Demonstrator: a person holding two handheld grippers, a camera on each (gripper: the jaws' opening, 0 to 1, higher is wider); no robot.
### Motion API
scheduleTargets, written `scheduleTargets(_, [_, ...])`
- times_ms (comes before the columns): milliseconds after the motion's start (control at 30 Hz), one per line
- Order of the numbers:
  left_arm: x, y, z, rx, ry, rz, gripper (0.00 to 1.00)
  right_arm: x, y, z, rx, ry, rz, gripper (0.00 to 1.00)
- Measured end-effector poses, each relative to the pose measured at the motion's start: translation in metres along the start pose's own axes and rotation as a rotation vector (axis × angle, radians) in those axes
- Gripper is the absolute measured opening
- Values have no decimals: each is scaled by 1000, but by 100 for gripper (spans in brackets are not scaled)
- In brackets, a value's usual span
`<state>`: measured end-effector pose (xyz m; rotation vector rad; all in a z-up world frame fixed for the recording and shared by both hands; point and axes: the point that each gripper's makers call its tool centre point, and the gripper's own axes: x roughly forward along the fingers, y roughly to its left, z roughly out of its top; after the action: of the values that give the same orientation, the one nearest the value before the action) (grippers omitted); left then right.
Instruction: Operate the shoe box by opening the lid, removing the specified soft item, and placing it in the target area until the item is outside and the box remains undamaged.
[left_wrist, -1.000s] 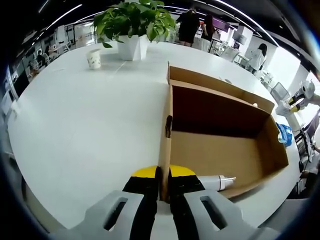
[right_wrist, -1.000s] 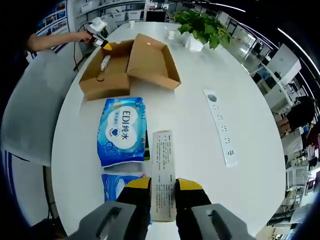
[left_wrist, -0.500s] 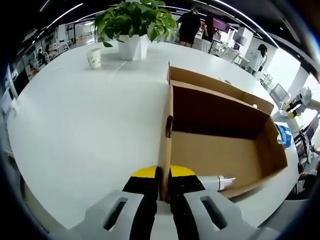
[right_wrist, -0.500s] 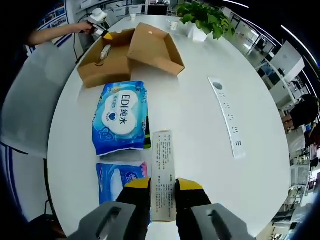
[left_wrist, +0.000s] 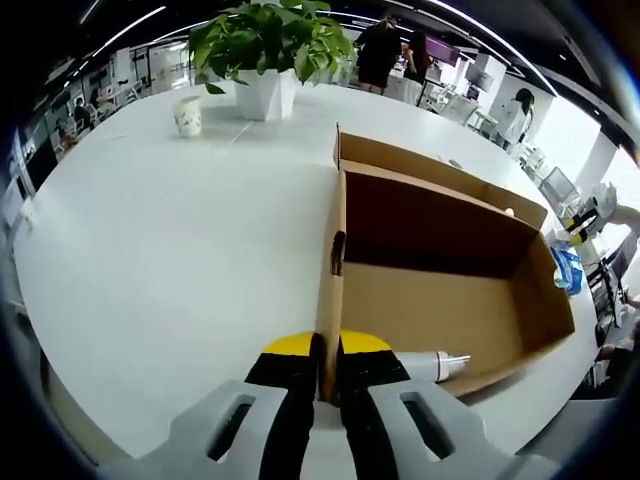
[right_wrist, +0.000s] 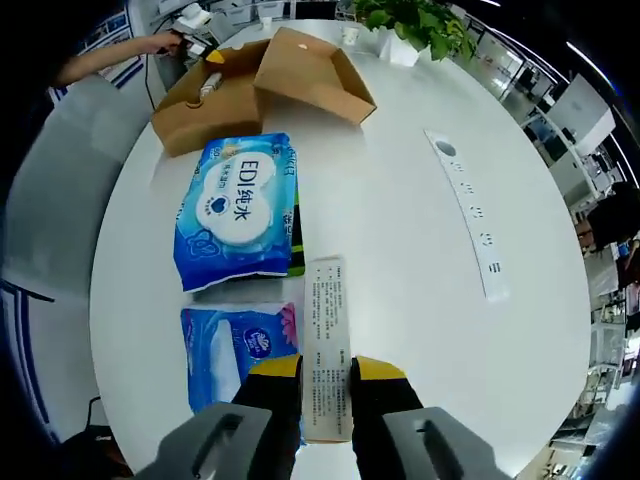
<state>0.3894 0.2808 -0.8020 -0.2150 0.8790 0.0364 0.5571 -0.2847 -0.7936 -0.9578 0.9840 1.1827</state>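
On a white round table (left_wrist: 160, 250), the left gripper (left_wrist: 328, 372) has its yellow-tipped jaws closed on the near wall of an open cardboard shoe box (left_wrist: 440, 290), the wall's thin edge running straight up from between them toward 12 o'clock in the left gripper view. Inside the box, just past the jaws at about 3 o'clock from them, lies a white tube (left_wrist: 432, 365) against the near corner. Beyond the box, at 11 o'clock, stand a potted plant (left_wrist: 268, 45) and a paper cup (left_wrist: 187, 117). People stand in the office background.

In the right gripper view, the right gripper (right_wrist: 326, 372) pinches the near end of a narrow white printed carton (right_wrist: 327, 345), its jaws drawn in against both long sides; the carton lies flat on the table and points to 12 o'clock. Just beside it at 10 o'clock from the jaws lies a small blue tissue pack (right_wrist: 240, 345), and above that, toward 11 o'clock, a larger blue wipes pack (right_wrist: 238, 210) rests outside the box. The shoe box (right_wrist: 255, 90) sits well apart at 11 o'clock, lid (right_wrist: 315, 70) folded open, with the left gripper (right_wrist: 200, 40) at its far corner. A white power strip (right_wrist: 468, 212) lies at 1 o'clock.
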Motion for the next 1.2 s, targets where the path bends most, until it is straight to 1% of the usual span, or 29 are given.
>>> scheduleTargets(67, [0, -1, 0, 1, 1, 0, 4, 1, 1, -3, -5, 2, 2, 15])
scheduleTargets(167, [-1, -1, 0, 3, 1, 1, 4, 5, 1, -14, -43, 52, 2, 14])
scheduleTargets(300, [0, 0, 0, 5, 1, 2, 4, 8, 1, -20, -38, 64, -2, 15])
scheduleTargets(433, [0, 1, 0, 10, 1, 5, 4, 11, 0, -25, -57, 83, -10, 15])
scheduleTargets(633, [-1, -1, -1, 12, 2, 7, 4, 9, -2, -26, -85, 86, -15, 15])
scheduleTargets(900, [-2, -3, -1, 13, 1, 6, 4, 9, -2, -25, -85, 94, -23, 15])
scheduleTargets(1033, [-2, -3, -1, 14, 0, 4, 4, 8, -8, -25, -87, 101, -57, 16])
scheduleTargets(1200, [-2, -3, -1, 17, 1, 4, 4, 7, -9, -25, -85, 102, -64, 16])
